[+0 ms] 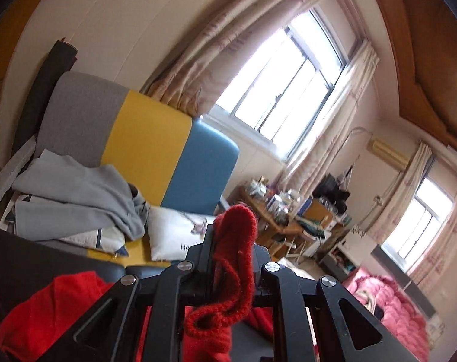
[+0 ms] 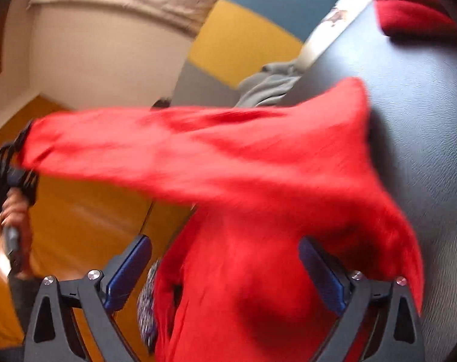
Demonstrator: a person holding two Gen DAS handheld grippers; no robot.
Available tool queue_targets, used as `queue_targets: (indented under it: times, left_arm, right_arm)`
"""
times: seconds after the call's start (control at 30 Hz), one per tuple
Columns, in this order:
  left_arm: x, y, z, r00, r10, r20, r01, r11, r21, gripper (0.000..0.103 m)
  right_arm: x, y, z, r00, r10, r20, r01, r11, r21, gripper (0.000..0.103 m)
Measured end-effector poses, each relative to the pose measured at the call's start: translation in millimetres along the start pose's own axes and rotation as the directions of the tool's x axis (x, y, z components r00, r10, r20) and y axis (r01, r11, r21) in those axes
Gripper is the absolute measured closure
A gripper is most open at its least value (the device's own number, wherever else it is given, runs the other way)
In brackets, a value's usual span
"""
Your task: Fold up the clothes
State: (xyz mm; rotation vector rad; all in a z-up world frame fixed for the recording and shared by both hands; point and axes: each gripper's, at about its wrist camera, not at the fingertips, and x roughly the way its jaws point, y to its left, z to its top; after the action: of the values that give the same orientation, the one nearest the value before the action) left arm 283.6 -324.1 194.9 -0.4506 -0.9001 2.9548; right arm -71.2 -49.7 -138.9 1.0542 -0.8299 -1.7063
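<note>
1. The left gripper (image 1: 233, 241) is clenched on a bunched end of the red knitted garment (image 2: 258, 157), probably a cuff, and holds it up in the air.
2. The right gripper (image 2: 225, 271) stands released, its blue pads wide apart, with red fabric lying between them but not pinched.
3. A stretch of the garment, likely a sleeve, runs taut from the left gripper across to the body of the cloth, which rests on the dark leather-look bench (image 2: 424, 105).
4. I'd judge the fold to be mid-way: one sleeve lifted, no neat folded shape visible.
5. More red fabric (image 2: 409, 6) lies at the bench's far end; whether it is the same garment I cannot tell.
6. No brand, label or legible writing shows anywhere.
</note>
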Motion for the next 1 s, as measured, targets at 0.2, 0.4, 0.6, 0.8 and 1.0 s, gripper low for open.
queue_targets:
  times: [0.2, 0.4, 0.6, 0.8, 1.0]
  left_arm:
    - [1, 50, -8, 0.993, 0.114, -0.011, -0.114, 0.993, -0.011, 0.090]
    - [18, 175, -94, 0.913, 0.291, -0.287, -0.318, 0.947, -0.051, 0.091]
    - [29, 246, -180, 0.783, 0.331, -0.527, -0.419, 0.907, -0.053, 0.091]
    - [52, 245, -182, 0.782, 0.312, -0.539, -0.403, 0.914, -0.056, 0.063]
    - [87, 242, -185, 0.770, 0.295, -0.566, -0.393, 0.918, -0.055, 0.079]
  right_arm:
    - [-21, -12, 15, 0.986, -0.054, 0.155, 0.048, 0.998, 0.044, 0.003]
    - [-39, -38, 10, 0.984, -0.040, 0.172, 0.030, 0.998, 0.062, 0.026]
    - [-38, -38, 11, 0.986, -0.060, 0.155, 0.058, 0.998, 0.013, 0.029]
    - [-35, -41, 16, 0.984, -0.075, 0.160, 0.077, 0.997, -0.005, 0.029]
    - [-36, -45, 18, 0.985, -0.056, 0.165, 0.057, 0.998, 0.001, 0.029]
